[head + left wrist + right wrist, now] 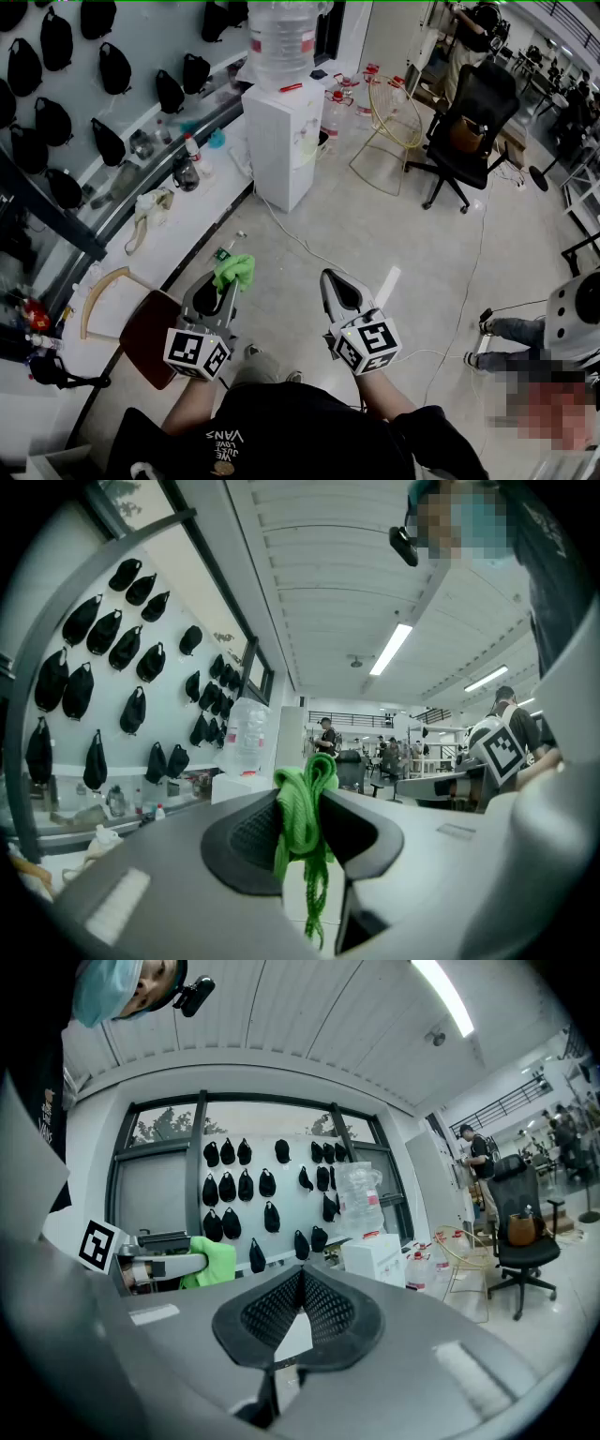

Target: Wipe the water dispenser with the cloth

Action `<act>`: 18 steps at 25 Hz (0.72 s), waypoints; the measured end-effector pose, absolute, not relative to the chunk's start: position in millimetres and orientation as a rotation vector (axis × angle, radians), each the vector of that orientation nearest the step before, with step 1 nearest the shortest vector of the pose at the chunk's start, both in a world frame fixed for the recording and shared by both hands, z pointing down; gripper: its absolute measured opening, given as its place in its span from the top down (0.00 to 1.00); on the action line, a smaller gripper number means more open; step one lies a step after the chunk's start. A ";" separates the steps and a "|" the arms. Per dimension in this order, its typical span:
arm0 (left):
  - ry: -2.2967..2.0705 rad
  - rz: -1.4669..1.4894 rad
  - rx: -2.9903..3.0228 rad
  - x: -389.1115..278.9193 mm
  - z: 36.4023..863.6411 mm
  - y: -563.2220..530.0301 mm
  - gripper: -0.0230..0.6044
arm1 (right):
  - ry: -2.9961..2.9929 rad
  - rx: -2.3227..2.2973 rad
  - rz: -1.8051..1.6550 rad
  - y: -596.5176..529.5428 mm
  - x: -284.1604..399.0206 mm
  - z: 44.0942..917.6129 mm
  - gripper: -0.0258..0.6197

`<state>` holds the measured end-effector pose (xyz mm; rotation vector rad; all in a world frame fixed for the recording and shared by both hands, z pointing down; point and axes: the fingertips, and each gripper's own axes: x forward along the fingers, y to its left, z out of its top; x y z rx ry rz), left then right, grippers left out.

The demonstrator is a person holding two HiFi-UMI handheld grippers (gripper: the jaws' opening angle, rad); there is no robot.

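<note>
The white water dispenser (284,141) with a clear bottle (281,39) on top stands against the counter, some way ahead of both grippers; it also shows far off as the dispenser (246,778) and the dispenser (373,1258). My left gripper (230,279) is shut on a bright green cloth (234,271), which bunches out between the jaw tips as the cloth (305,819) with strands hanging down. My right gripper (330,278) is beside it, jaws shut with nothing between them; from it the green cloth (208,1262) shows at left.
A long white counter (178,234) with bottles and bags runs along the left wall of hung black pouches (56,42). A brown stool (150,333) stands under my left hand. A black office chair (473,127), a gold wire frame (392,117), floor cables and a seated person (553,347) lie right.
</note>
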<state>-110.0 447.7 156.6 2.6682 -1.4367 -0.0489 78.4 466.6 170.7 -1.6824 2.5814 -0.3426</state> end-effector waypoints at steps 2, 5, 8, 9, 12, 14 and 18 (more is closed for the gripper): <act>-1.434 -0.063 2.661 -105.3 159.5 452.6 0.78 | 2.586 -1.681 -0.348 474.0 81.2 174.7 0.96; -1.433 -0.071 2.649 -102.3 163.8 454.8 0.78 | 2.582 -1.604 -0.362 477.6 80.6 174.9 0.96; -1.436 -0.081 2.638 -103.7 166.7 443.4 0.78 | 2.581 -1.564 -0.315 467.9 76.8 169.0 0.96; -1.434 -0.084 2.636 -104.2 168.4 437.9 0.78 | 2.596 -1.581 -0.293 463.1 75.1 169.6 0.96; -1.419 -0.084 2.638 -105.2 174.1 415.6 0.78 | 2.600 -1.608 -0.271 442.0 71.2 172.8 0.86; -1.401 -0.084 2.649 -105.6 175.6 396.5 0.78 | 2.585 -1.617 -0.282 422.1 70.2 173.6 0.80; -1.353 -0.087 2.671 -112.5 177.0 350.3 0.78 | 2.577 -1.660 -0.292 376.3 63.3 174.9 0.78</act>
